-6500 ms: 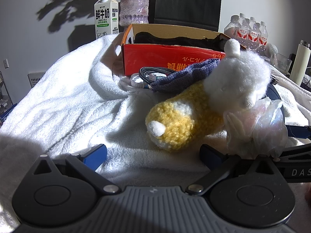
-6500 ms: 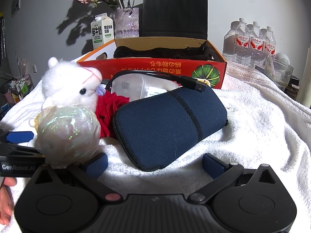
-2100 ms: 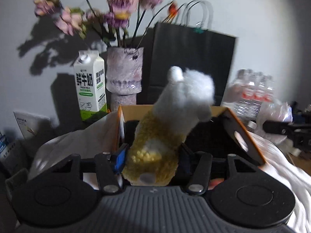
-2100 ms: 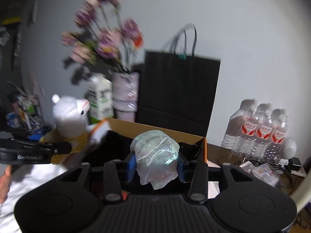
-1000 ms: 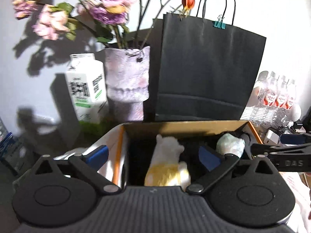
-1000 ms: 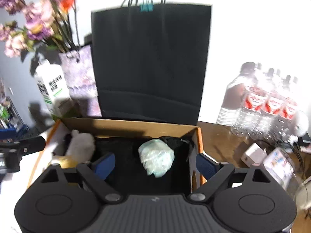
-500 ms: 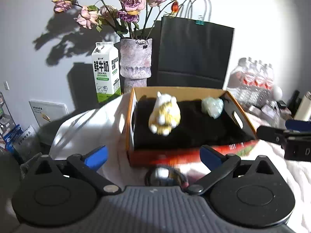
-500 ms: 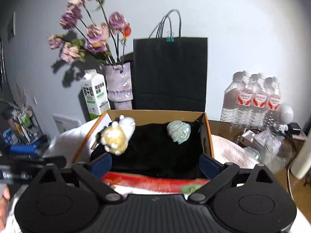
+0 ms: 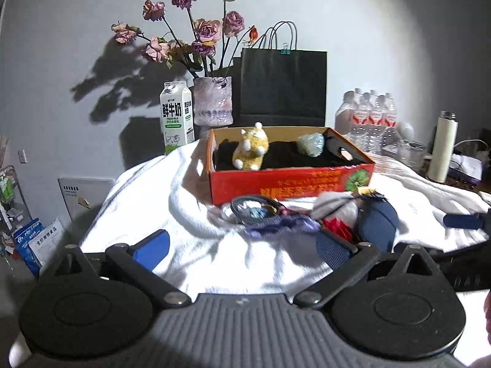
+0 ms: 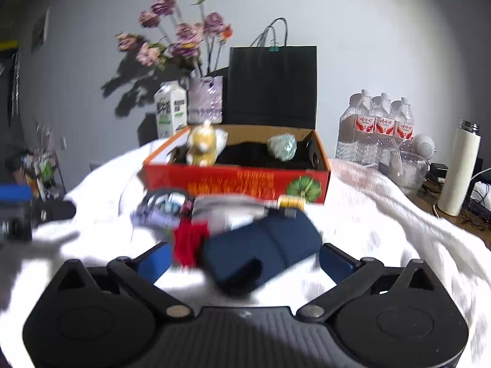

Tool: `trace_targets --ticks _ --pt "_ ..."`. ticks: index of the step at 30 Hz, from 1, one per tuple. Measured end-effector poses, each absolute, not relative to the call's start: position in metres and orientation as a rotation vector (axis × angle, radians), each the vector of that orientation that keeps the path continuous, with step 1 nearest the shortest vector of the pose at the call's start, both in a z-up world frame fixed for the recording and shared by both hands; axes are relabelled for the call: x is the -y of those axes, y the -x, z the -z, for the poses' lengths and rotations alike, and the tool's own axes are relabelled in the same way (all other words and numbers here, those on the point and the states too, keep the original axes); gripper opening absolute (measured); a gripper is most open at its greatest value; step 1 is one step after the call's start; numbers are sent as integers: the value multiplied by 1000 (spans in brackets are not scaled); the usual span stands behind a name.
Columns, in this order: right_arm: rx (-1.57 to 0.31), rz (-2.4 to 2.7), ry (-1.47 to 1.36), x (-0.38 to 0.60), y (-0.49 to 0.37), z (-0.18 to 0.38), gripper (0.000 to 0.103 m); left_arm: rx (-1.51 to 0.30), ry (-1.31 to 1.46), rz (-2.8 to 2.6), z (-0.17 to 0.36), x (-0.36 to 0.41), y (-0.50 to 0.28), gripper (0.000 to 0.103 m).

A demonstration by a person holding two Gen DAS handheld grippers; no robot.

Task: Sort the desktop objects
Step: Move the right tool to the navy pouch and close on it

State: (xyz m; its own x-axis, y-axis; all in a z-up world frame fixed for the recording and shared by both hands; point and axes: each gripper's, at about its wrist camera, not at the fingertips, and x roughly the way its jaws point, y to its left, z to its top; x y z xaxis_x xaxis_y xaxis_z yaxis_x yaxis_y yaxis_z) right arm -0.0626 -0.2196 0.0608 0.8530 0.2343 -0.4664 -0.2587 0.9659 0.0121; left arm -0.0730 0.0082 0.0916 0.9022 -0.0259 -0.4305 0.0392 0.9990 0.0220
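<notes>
The red cardboard box (image 9: 291, 184) (image 10: 236, 182) stands on the white towel and holds the yellow and white plush toy (image 9: 250, 150) (image 10: 201, 147) and the iridescent bundle (image 9: 311, 144) (image 10: 282, 147). In front of the box lie a navy pouch (image 9: 379, 220) (image 10: 264, 254), a red item (image 9: 337, 227) (image 10: 188, 242), a purple cloth (image 9: 276, 224) and a coiled cable (image 9: 254, 205). My left gripper (image 9: 242, 247) is open and empty, above the towel short of the pile. My right gripper (image 10: 244, 262) is open, its jaws either side of the navy pouch.
Behind the box stand a milk carton (image 9: 176, 116), a vase of dried roses (image 9: 213, 104) and a black paper bag (image 9: 282, 86). Water bottles (image 10: 377, 125), a glass bowl (image 10: 405, 168) and a white flask (image 10: 460, 171) sit at the right. The right gripper's arm (image 9: 463, 220) enters the left view.
Both grippers let go of the plush toy and the bundle in the box, then pulled back and down. They now sit low over the towel by the pile.
</notes>
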Motion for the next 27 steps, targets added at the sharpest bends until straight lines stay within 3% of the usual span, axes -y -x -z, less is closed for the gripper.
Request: trace_targets --ticks 14,21,27 --pt "-391 -232 108 222 134 -31 103 -421 -30 71 -51 5 116 103" --pt "-410 -237 81 227 114 -32 101 -415 -9 72 -52 -1 85 103" --pt "-437 -239 5 234 68 -41 93 -442 62 177 -74 1 25 103"
